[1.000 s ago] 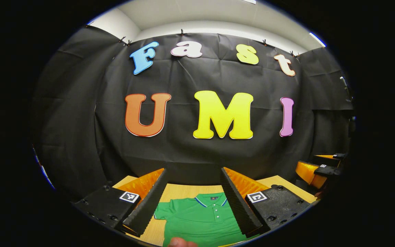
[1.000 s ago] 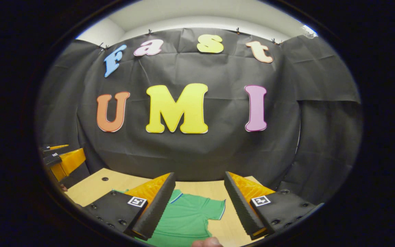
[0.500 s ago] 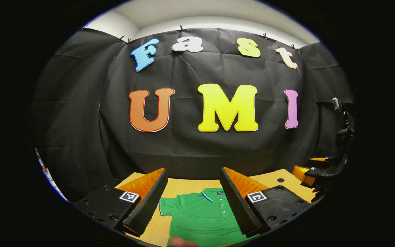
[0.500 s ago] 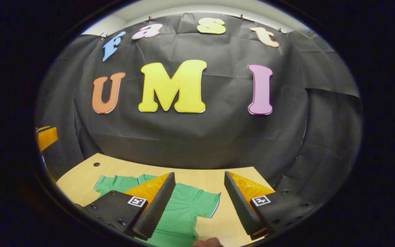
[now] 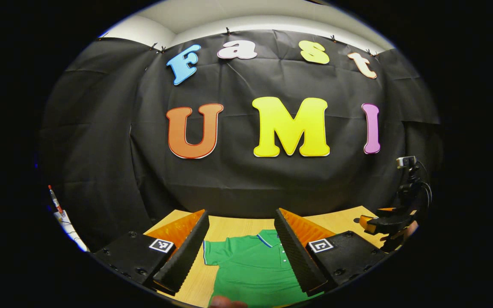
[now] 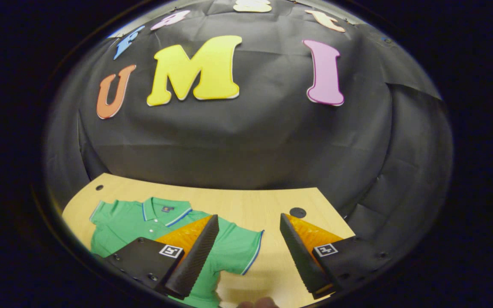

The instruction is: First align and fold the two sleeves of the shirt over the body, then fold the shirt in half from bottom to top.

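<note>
A green polo shirt [image 5: 250, 267] with a blue-and-white trimmed collar lies flat on a light wooden table [image 5: 229, 226], collar toward the booth wall. My left gripper [image 5: 241, 246] hangs open above the shirt's chest and left sleeve, nothing between its fingers. In the right gripper view the same shirt [image 6: 131, 222] spreads at the lower left, both short sleeves out to the sides. My right gripper [image 6: 248, 250] stands open over the shirt's right sleeve [image 6: 238, 252] and the bare wood beside it. The right gripper [image 5: 383, 222] also shows at the far right of the left gripper view.
The black cloth wall rises right behind the table's far edge [image 6: 212, 190]. Round holes [image 6: 298, 212] sit in the tabletop near its far corners. Bare wood [image 6: 272, 205] lies to the right of the shirt. A fingertip [image 5: 225, 303] shows at the bottom edge.
Both grippers have tilted downward and moved; the right one shows far more of the table and the whole upper shirt now. Each stays open, nothing gripped.
</note>
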Demonstrator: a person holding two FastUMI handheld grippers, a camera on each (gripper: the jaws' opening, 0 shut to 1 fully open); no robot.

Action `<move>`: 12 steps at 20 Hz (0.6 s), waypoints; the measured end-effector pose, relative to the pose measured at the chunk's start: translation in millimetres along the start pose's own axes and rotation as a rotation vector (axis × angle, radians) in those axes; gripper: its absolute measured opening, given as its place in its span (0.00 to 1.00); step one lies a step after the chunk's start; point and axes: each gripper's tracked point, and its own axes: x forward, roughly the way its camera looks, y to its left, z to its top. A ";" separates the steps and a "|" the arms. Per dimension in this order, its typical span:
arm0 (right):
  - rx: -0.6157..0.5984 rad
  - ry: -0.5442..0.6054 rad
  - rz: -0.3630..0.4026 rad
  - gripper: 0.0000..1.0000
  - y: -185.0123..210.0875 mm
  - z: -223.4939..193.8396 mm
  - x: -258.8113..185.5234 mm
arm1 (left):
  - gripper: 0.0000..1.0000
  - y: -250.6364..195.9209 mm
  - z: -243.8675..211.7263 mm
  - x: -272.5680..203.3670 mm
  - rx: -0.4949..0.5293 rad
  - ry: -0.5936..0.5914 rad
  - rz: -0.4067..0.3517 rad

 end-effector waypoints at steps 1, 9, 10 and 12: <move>-0.001 0.022 -0.002 0.95 -1.9 -8.5 11.8 | 0.98 -6.8 -3.9 2.4 -0.008 0.009 -0.014; 0.025 0.142 -0.009 0.95 -11.0 -71.4 84.4 | 0.98 -16.7 -20.3 3.7 0.044 0.049 0.007; 0.021 0.150 -0.010 0.95 -11.9 -78.2 91.1 | 0.99 -15.2 -24.1 3.0 0.046 0.057 0.013; 0.017 0.172 -0.006 0.95 -13.7 -90.3 103.6 | 0.98 -16.4 -38.1 2.4 0.045 0.092 0.019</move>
